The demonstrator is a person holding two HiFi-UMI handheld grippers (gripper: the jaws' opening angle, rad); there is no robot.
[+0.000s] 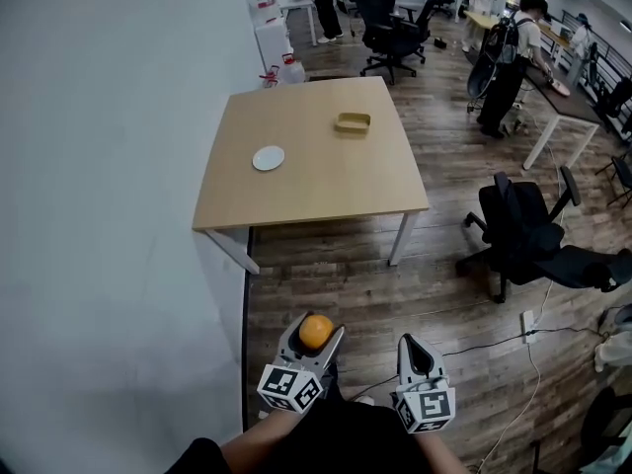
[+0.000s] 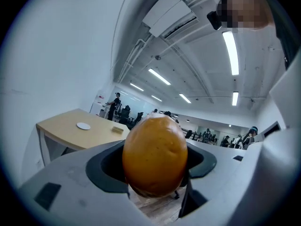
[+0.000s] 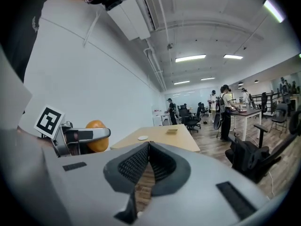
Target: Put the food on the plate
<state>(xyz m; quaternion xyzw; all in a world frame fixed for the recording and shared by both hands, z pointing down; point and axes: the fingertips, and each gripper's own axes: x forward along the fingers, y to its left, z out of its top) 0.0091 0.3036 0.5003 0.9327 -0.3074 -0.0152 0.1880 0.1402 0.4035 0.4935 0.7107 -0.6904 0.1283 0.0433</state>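
My left gripper (image 1: pixel 316 332) is shut on an orange, egg-shaped piece of food (image 1: pixel 316 331), held low over the wooden floor well short of the table. In the left gripper view the orange food (image 2: pixel 155 155) fills the space between the jaws. My right gripper (image 1: pixel 416 355) is beside it, shut with nothing between its pads (image 3: pixel 136 164). A small white plate (image 1: pixel 268 158) lies on the left part of the light wooden table (image 1: pixel 326 191); the plate (image 2: pixel 83 125) also shows far off in the left gripper view and the plate (image 3: pixel 142 137) in the right gripper view.
A shallow tan tray (image 1: pixel 353 122) sits on the table's far side. A white wall (image 1: pixel 109 166) runs along the left. A black office chair (image 1: pixel 528 230) stands right of the table, with cables (image 1: pixel 513 349) on the floor. People stand among desks and chairs at the back.
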